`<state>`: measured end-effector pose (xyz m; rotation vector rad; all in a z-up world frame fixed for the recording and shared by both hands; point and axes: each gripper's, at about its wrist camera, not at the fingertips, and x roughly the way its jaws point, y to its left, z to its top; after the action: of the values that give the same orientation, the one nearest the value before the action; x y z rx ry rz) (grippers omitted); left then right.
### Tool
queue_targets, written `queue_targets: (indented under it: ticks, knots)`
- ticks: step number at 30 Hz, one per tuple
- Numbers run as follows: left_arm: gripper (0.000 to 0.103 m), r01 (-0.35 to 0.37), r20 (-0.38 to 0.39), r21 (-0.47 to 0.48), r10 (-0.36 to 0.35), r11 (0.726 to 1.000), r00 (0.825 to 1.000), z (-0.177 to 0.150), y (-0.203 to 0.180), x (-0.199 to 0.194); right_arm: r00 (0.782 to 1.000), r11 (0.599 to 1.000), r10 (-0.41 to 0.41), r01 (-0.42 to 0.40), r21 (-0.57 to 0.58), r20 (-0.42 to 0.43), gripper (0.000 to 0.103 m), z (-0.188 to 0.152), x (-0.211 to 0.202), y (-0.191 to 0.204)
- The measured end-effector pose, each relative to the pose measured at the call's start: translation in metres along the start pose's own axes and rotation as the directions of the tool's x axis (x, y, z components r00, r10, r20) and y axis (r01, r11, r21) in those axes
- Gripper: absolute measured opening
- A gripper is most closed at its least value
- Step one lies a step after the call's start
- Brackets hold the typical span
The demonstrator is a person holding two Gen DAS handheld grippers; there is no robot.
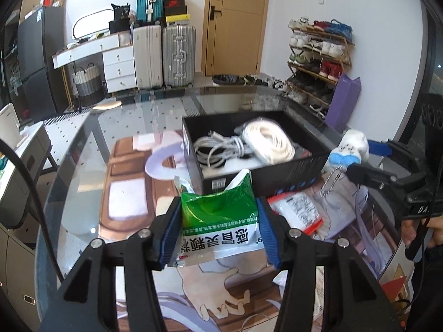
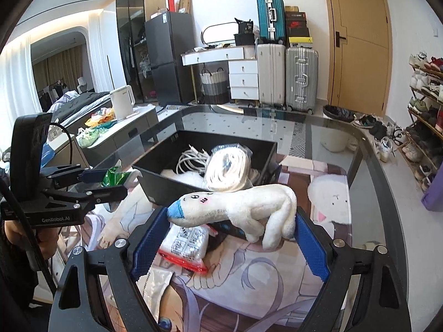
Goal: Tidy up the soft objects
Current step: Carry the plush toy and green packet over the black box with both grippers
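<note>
The left gripper (image 1: 220, 229) is clamped on a green and white sachet pack (image 1: 218, 218), lifted just short of the black box's (image 1: 277, 177) near wall; the right gripper (image 2: 227, 238) spans a white plush toy (image 2: 235, 207) lying crosswise between its 2 blue pads, the toy's tail end against the right pad and its blue-tipped head at the left one, so it reads as gripped, hanging just before the same box.

The likeliest slip is with the toy: it is held end to end along its length, so it may sag or roll out if the hand tilts on the way over the box wall; its dangling chain, seen from the left wrist, could catch on the rim. The sachet pack is slick film pinched at its sides; it may buckle and slide. Both hands heading for the box at once could knock together.

The box, already holding a coil of white rope (image 1: 270, 144) and grey cables (image 1: 218, 149), stands on a glass table (image 1: 83, 166) over a printed mat; a red-edged clear packet (image 2: 185, 243) lies on the mat before the box; beyond the box are suitcases, a wooden door and a shoe rack.
</note>
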<state>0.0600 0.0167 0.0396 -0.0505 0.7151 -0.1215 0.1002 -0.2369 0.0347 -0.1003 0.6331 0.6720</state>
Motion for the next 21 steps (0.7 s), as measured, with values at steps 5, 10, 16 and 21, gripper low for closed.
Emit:
queue_targets:
  ticks: [5, 10, 16, 21]
  knots:
    - [0.052, -0.010, 0.032, 0.017, 0.010, 1.000, 0.999, 0.014, -0.003, -0.002, 1.000, 1.000, 0.016, -0.017, 0.017, 0.021, 0.089, 0.008, 0.000, 0.001]
    - [0.052, 0.001, 0.041, 0.015, -0.002, 1.000, 0.999, 0.027, -0.004, 0.007, 1.000, 0.998, 0.027, -0.027, 0.058, 0.012, 0.089, 0.021, 0.012, -0.002]
    - [0.052, 0.017, 0.059, 0.024, -0.018, 1.000, 0.998, 0.042, -0.008, 0.018, 0.999, 0.998, 0.029, -0.030, 0.049, 0.015, 0.089, 0.035, 0.020, -0.001]
    - [0.052, 0.022, 0.060, 0.033, -0.024, 0.999, 0.998, 0.051, -0.009, 0.032, 1.000, 0.999, 0.025, -0.025, 0.023, 0.006, 0.089, 0.045, 0.031, 0.001]
